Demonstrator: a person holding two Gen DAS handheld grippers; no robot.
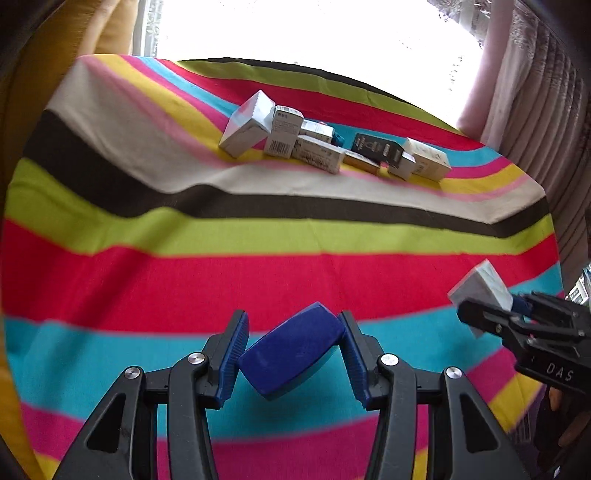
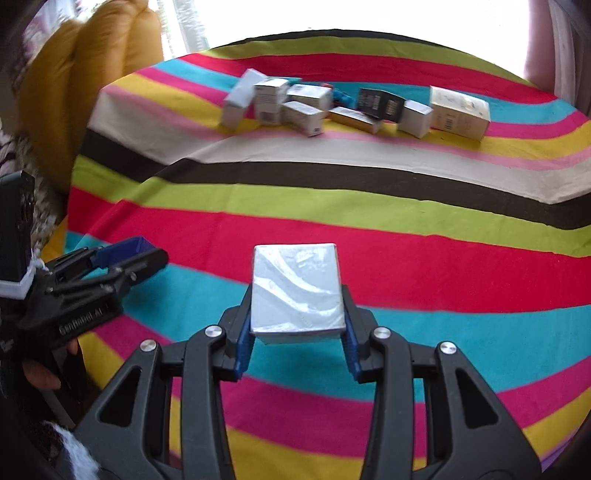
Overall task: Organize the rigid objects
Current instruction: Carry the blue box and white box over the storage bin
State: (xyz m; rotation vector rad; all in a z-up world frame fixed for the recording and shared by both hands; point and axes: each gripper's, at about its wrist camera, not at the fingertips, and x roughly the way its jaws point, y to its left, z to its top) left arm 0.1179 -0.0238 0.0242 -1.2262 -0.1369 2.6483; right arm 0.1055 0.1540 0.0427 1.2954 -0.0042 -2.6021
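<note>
- My left gripper (image 1: 291, 354) clamps the blue case (image 1: 291, 356) crookedly; I should carry it level.
- My right gripper (image 2: 297, 325) clamps the silver box (image 2: 295, 288); set it beside the row of boxes (image 2: 354, 105).

Both wrist cams ride low and close over the striped tablecloth (image 1: 295, 269), looking forward and down along their own fingers toward the bright window (image 2: 369, 18), sharing the far row of boxes (image 1: 332, 147), left cam catching the right gripper (image 1: 476, 314) at its right edge, right cam the left gripper (image 2: 125, 254) at its left.
</note>
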